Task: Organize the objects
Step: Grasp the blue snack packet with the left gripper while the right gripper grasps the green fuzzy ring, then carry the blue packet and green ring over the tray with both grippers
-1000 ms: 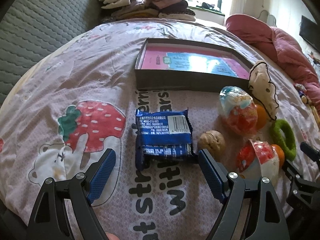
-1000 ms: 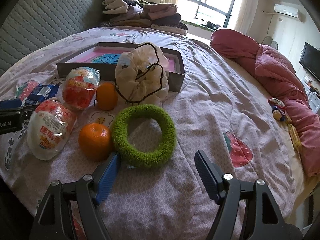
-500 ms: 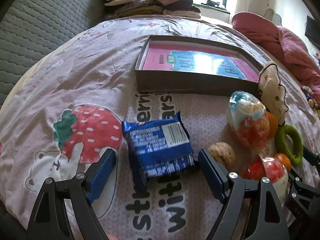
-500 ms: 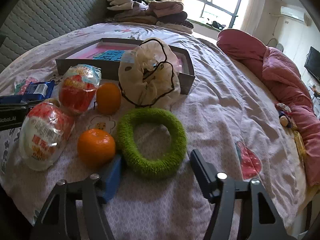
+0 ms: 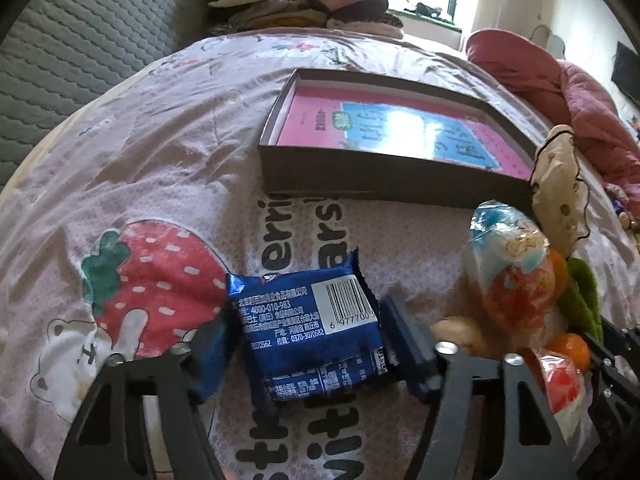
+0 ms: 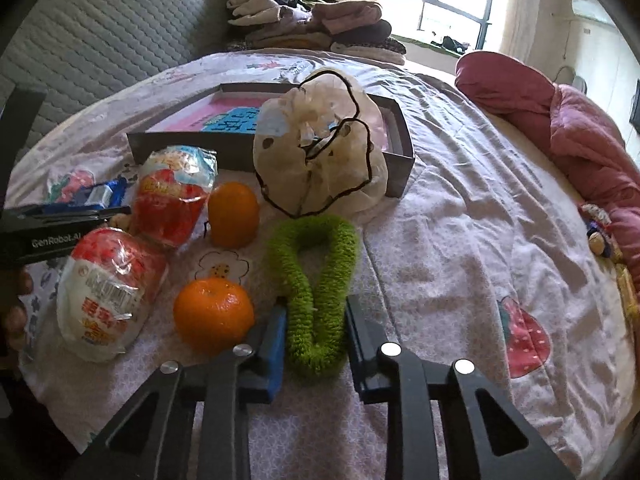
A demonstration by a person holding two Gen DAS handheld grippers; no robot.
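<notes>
My left gripper [image 5: 308, 344] is shut on a blue snack packet [image 5: 312, 332], its two pads pressed against the packet's sides just above the bedspread. My right gripper [image 6: 316, 332] is shut on a green fuzzy ring [image 6: 316, 280], squeezing it into a narrow loop on the bed. A dark shallow box [image 5: 384, 176] with a pink and blue sheet inside lies beyond both; it also shows in the right wrist view [image 6: 396, 176].
Near the ring lie two oranges [image 6: 214, 316] [image 6: 234, 214], two wrapped snack bags [image 6: 108, 292] [image 6: 172, 192] and a cream drawstring pouch [image 6: 320, 160]. A walnut [image 5: 456, 332] sits right of the packet. Folded clothes [image 6: 312, 28] and a red quilt [image 6: 580, 128] lie farther off.
Both grippers have closed: the left on the blue packet, the right on the green ring, which is now squashed narrow. Both moved forward slightly.
</notes>
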